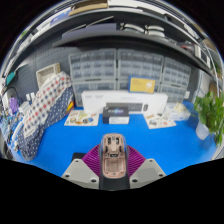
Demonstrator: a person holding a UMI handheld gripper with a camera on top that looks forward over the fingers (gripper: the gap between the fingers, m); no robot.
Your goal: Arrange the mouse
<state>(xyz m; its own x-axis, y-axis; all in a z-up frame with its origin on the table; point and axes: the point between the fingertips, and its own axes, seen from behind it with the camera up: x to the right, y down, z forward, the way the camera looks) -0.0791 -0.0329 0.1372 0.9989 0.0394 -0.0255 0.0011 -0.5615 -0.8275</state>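
A pale pink-beige computer mouse sits lengthwise between my two fingers, its front pointing away from me. My gripper is shut on it, and the purple pads press against both of its sides. The mouse is held over the blue table top near its front edge. The underside of the mouse is hidden.
A white box with a black device stands at the table's far edge. Printed sheets lie to either side of it. A plaid cloth is piled at the left, and a green plant is at the right. Drawer cabinets line the back wall.
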